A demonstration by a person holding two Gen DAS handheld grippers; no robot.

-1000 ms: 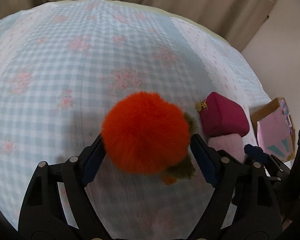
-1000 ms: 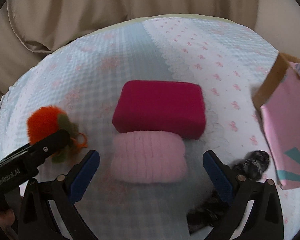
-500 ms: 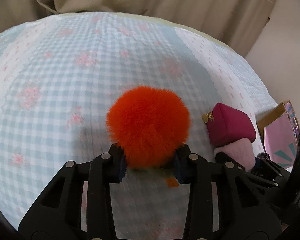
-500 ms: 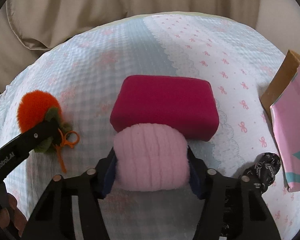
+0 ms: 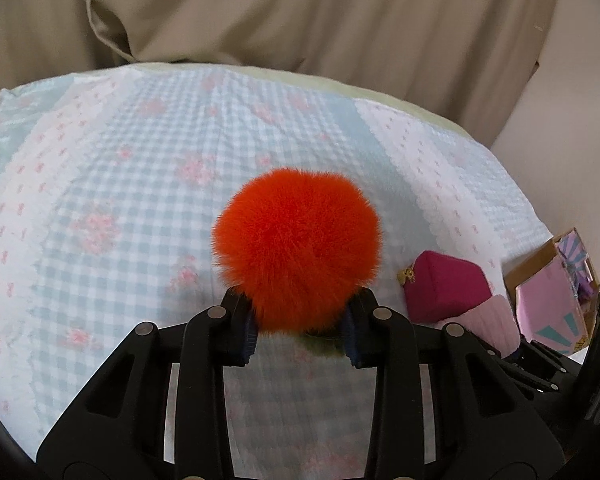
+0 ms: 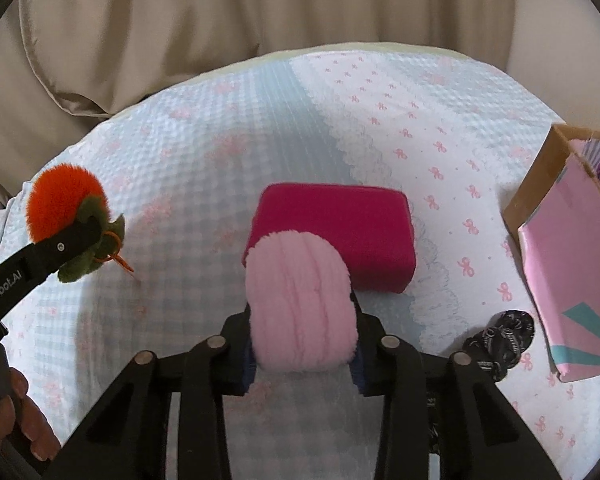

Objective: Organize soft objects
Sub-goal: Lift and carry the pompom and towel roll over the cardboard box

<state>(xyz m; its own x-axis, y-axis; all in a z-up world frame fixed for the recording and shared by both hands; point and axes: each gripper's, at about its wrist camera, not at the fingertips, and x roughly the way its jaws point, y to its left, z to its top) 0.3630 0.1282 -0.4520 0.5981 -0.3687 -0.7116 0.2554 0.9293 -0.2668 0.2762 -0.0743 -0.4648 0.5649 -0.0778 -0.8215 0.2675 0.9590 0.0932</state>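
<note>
My left gripper is shut on a fluffy orange pom-pom with green leaves and holds it above the bed. It also shows at the left of the right wrist view. My right gripper is shut on a pink fuzzy roll, squeezed narrow and lifted in front of a magenta pouch. The pouch and the pink roll show at the right of the left wrist view.
A blue-and-white checked bedspread covers the bed. A pink cardboard box lies at the right edge, also in the left wrist view. A black patterned scrunchie lies beside it. Beige bedding is behind.
Both grippers closed from open: the left on the orange pom-pom, the right on the pink roll. Both objects have been lifted off the bedspread, and the roll is squeezed narrower.
</note>
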